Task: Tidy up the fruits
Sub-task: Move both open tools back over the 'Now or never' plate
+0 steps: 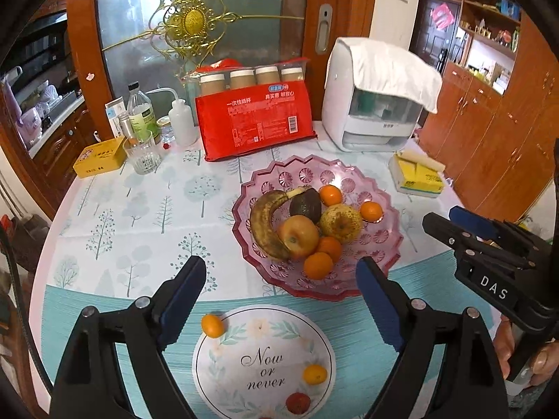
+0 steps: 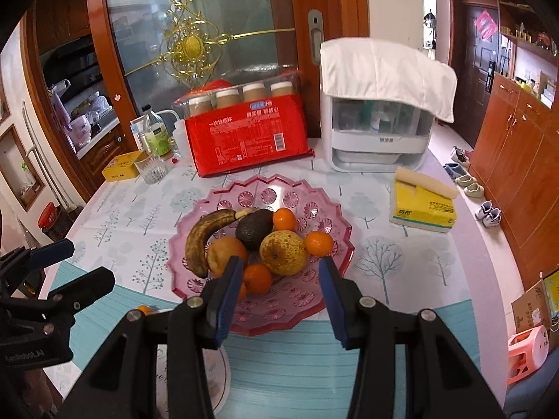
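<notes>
Left wrist view: left hand-held gripper [image 1: 281, 281] spread and empty above the table [image 1: 139, 216]; risk of nudging loose mandarin [image 1: 212, 325] off edge.

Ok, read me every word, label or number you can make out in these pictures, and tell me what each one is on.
"Now or never": round white floral placemat on the table.
"DAS": black body of the right claw, seen from the left wrist camera.
"一次性纸杯": red plastic pack of paper cups.
Yellow tissue pack, yellow tin box, green-labelled glass bottle and white countertop appliance: print too small or blurred to read.
</notes>
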